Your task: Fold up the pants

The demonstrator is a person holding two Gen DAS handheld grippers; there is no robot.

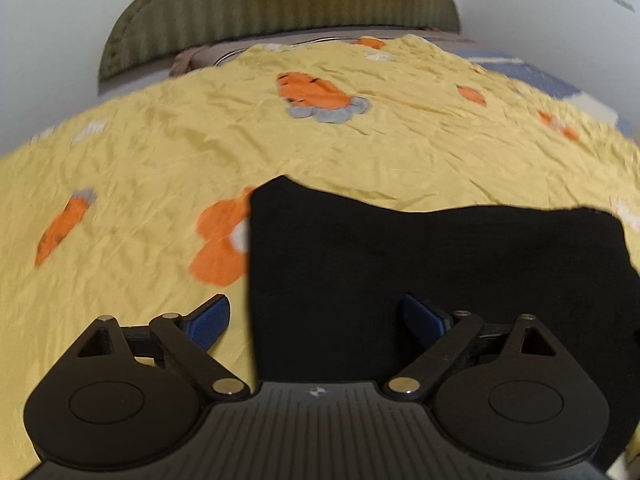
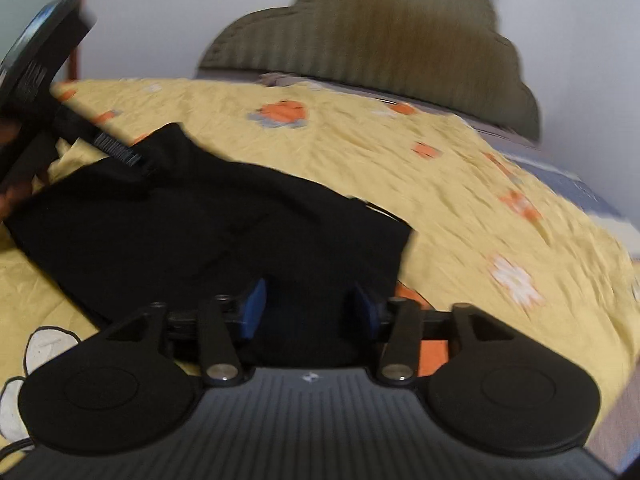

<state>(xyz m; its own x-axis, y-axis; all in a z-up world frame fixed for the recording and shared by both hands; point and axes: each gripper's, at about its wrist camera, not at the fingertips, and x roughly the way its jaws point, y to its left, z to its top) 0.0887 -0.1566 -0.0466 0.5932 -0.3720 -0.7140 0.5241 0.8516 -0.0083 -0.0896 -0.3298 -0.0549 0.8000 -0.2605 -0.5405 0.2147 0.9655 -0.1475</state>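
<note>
Left claw (image 1: 316, 320) spread wide over edge of black pants (image 1: 440, 272). Right claw (image 2: 308, 312) spread, nothing pinched, above pants. Pants flat on yellow bedspread (image 1: 160, 152).

The pants (image 1: 432, 264) lie on the bedspread (image 1: 160, 152), apparently near its front edge, with the headboard (image 1: 280, 4) behind them.

We see plain black pants (image 1: 440, 264) on a yellow bedsheet (image 1: 160, 152) printed with orange carrots, orange flowers and small white blossoms. Behind the bedsheet, we've got an olive-green headboard (image 1: 280, 4), ribbed in stripes. Our grippers are black with blue pads (image 1: 208, 324).
</note>
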